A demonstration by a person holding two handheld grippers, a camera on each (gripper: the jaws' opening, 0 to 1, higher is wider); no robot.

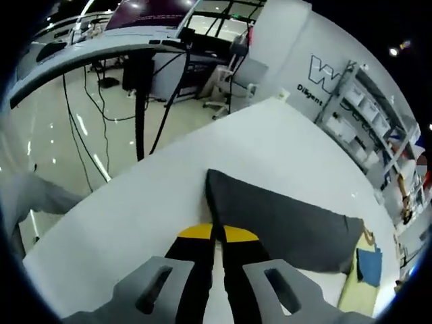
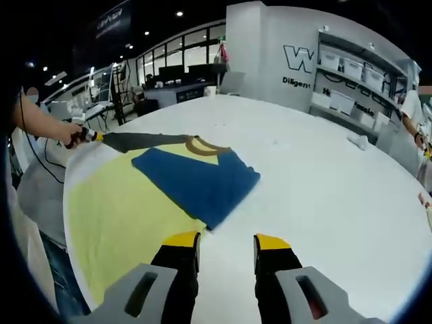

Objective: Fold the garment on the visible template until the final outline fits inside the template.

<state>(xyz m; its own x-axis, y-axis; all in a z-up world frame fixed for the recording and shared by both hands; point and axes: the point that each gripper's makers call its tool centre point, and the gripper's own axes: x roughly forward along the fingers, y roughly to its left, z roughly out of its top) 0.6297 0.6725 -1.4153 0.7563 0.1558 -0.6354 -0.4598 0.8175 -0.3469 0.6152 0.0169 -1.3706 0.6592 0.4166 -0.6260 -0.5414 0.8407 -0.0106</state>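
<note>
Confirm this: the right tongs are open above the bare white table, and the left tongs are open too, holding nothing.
Not quite. The left tongs are shut, pinching the dark grey edge of the garment, as the left gripper view shows. The rest stands: the right tongs are open over the white table, as the right gripper view shows.

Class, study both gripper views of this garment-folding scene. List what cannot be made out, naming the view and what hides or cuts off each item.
- Template outline: right gripper view, not distinguishable under the yellow, blue and grey fabric garment.
- Garment's near edge: right gripper view, cut off by the picture edge.
- What the left hand-held gripper pinches: left gripper view, its closed tips cover the dark grey cloth flap.
- Small white object on the white table: right gripper view, too small to identify.
</note>
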